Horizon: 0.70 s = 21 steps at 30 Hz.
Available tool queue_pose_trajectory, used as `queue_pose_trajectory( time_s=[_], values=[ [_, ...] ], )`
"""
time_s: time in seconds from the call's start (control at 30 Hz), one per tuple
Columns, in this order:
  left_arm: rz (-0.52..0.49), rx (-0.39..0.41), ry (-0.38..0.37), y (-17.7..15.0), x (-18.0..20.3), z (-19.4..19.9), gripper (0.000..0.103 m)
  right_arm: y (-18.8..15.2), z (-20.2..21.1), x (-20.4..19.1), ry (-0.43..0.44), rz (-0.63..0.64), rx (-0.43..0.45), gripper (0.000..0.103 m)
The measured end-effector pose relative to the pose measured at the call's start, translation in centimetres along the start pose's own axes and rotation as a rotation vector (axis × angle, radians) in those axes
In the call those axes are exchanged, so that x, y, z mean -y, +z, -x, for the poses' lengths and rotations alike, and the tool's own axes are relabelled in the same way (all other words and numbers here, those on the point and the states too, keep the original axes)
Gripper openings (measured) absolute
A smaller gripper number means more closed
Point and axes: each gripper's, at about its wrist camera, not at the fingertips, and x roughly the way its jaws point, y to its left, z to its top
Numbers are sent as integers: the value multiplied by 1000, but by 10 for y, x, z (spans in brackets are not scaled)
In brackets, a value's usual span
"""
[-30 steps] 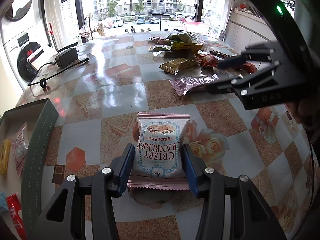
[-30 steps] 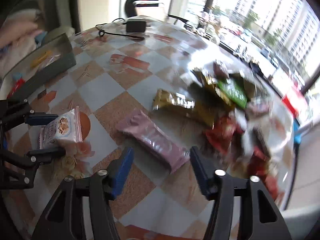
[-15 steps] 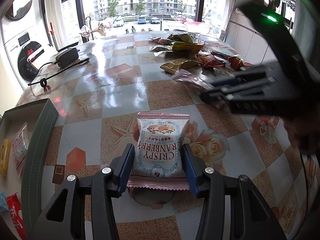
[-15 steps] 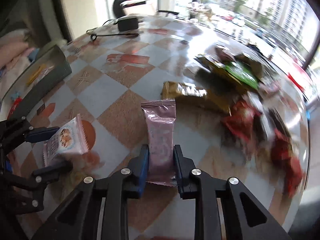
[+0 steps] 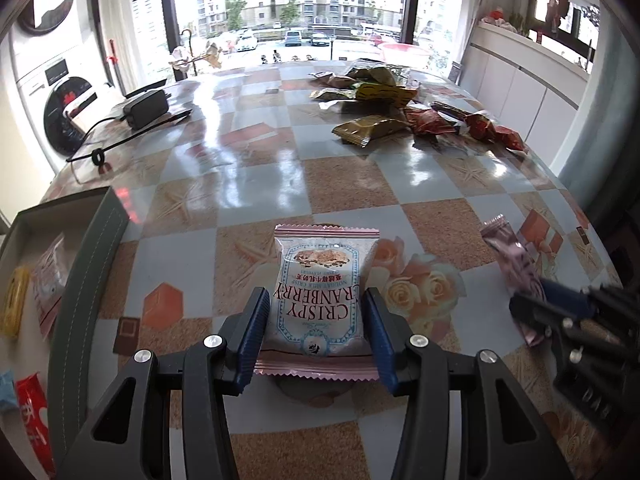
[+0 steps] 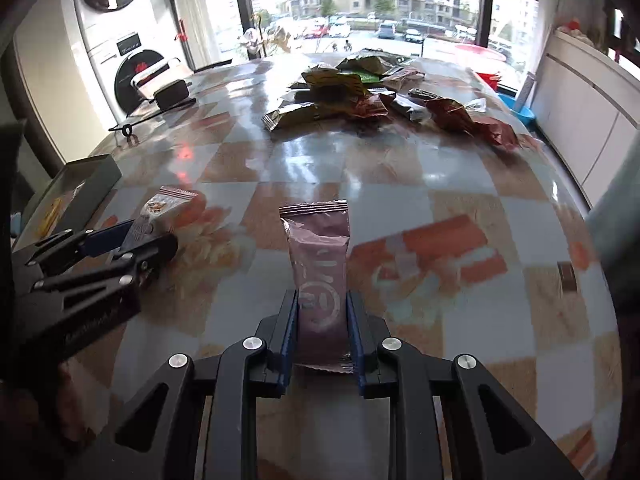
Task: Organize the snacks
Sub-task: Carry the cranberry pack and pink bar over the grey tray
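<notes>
The left claw [image 5: 316, 330] is clenched on a cranberry pack [image 5: 322, 300], its blue pads [image 5: 252, 336] pressing both sides of the pack about halfway open. The pack sits near the front edge of the bench [image 5: 260, 184], just right of a grey box [image 5: 88, 264] at the bench's left edge that has a few wrappers in it. The right claw [image 6: 322, 334] is narrowly closed on a pink bar [image 6: 320, 276], gripping its lower end so the bar sticks out forward above the bench. A snack pile [image 6: 372, 96] lies at the far right part of the bench, well apart from both claws. A black adapter [image 5: 146, 108] with its cable rests near the far left edge.
</notes>
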Motion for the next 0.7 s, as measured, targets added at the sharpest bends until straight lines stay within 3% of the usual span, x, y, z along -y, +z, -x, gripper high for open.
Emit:
queue_pose_trajectory(
  time_s=[0.13, 0.27, 0.7],
  values=[
    [4, 0, 13, -1, 1, 0, 52, -3, 0, -6, -48, 25, 31, 25],
    [6, 0, 13, -2, 2, 0, 52, -3, 0, 1, -14, -2, 35, 25],
    [6, 0, 13, -2, 1, 0, 52, -4, 0, -2, -22, 6, 36, 25]
  ],
)
